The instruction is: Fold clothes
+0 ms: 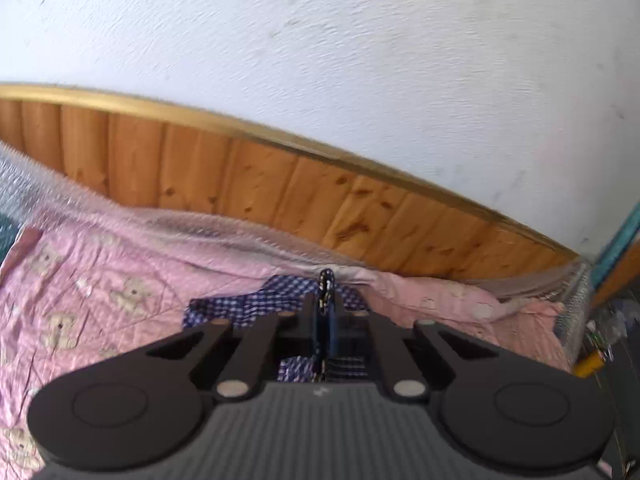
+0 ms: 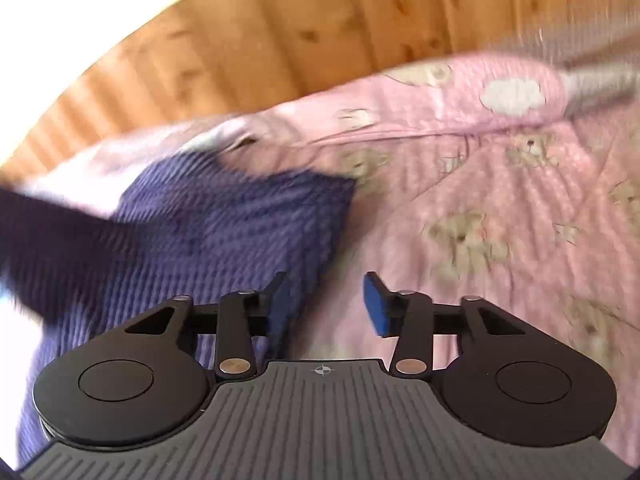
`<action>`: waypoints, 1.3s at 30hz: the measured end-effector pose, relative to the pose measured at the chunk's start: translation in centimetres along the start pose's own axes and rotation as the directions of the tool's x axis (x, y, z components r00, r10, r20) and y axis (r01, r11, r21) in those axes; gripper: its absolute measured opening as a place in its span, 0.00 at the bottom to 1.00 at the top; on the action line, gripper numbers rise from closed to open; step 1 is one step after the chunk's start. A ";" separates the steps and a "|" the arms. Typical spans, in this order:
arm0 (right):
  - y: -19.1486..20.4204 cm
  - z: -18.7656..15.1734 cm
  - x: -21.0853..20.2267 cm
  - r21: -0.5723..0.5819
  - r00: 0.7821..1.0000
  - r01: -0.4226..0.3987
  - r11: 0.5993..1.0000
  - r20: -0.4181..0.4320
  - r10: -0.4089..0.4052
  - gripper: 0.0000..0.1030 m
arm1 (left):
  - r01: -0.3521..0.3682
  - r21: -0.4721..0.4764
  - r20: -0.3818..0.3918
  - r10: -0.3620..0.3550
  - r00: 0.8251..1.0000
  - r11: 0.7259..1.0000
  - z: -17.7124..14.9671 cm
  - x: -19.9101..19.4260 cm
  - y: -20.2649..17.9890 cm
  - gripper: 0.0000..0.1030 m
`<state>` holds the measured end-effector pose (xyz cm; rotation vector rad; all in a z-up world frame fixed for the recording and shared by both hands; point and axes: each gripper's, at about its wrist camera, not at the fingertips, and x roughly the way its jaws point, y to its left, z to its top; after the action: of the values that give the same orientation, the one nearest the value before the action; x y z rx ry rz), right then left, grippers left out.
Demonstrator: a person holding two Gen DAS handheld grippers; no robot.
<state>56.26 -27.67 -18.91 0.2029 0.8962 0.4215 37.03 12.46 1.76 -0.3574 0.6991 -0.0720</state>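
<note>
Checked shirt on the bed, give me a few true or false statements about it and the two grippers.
1. The left gripper is shut on the checked shirt. True.
2. The right gripper grips the shirt. False: its jaws stand apart with nothing pressed between them.
3. The shirt lies on a pink quilt printed with bears. True.
4. The wall panelling behind the bed is painted blue. False: it is bare wood.

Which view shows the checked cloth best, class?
The left wrist view: the cloth is sharp there, its blue-and-white checks clear, pinched in the shut left tool. The right wrist view shows more of the cloth, but motion blur smears its pattern.
</note>
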 end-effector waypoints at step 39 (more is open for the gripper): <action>4.8 9.2 6.5 -0.831 0.912 -0.402 0.385 -0.403 0.082 0.02 | -0.001 -0.047 0.178 0.009 0.984 0.999 -1.7 -4.4 -0.7 0.05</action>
<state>65.87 -20.51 -16.26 -0.7988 0.8105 1.2116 32.62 12.09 3.55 -0.4018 0.5253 -0.0184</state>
